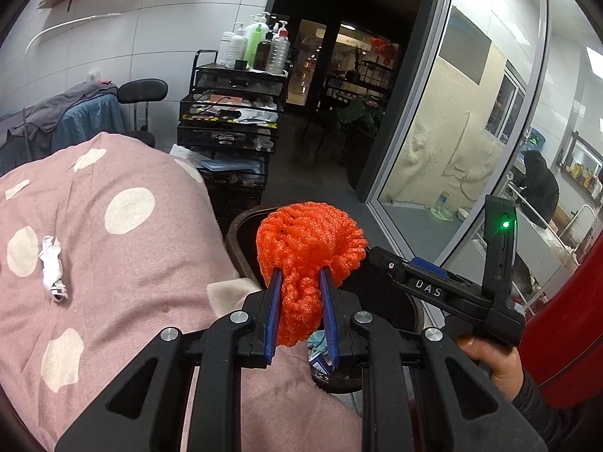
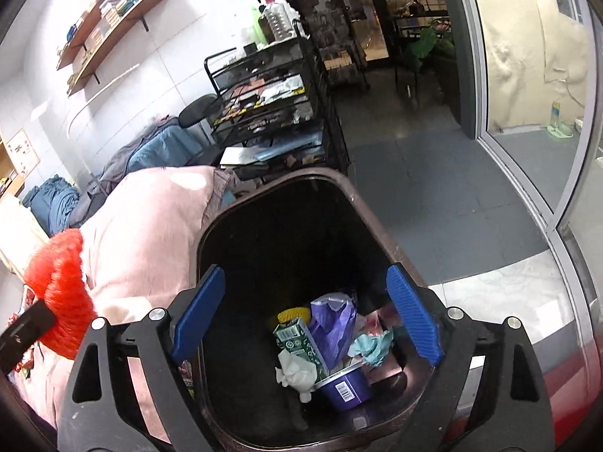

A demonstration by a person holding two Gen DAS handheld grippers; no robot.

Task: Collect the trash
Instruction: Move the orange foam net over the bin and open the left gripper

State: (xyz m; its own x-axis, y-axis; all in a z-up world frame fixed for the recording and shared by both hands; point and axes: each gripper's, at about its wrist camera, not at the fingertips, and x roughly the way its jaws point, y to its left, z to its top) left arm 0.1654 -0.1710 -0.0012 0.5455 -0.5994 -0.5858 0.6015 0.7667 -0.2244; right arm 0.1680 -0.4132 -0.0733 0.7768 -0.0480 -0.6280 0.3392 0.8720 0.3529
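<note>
While the left gripper (image 1: 300, 282) pinches the one orange foam net (image 1: 309, 260) just short of the bin (image 2: 369, 211), the right gripper (image 2: 305, 301) hangs wide and empty over its mouth. Several scraps already lie inside; one crumpled paper (image 1: 52, 268) waits on the pink spotted blanket (image 1: 124, 263), so the job seems partway done.

bright indoor light | fisheye edges bent | doorway dim, perhaps underexposed

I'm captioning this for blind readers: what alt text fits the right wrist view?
The open right tongs hover over a dark trash bin holding a purple cup, a green carton and crumpled tissue. Orange foam netting is at left.
</note>
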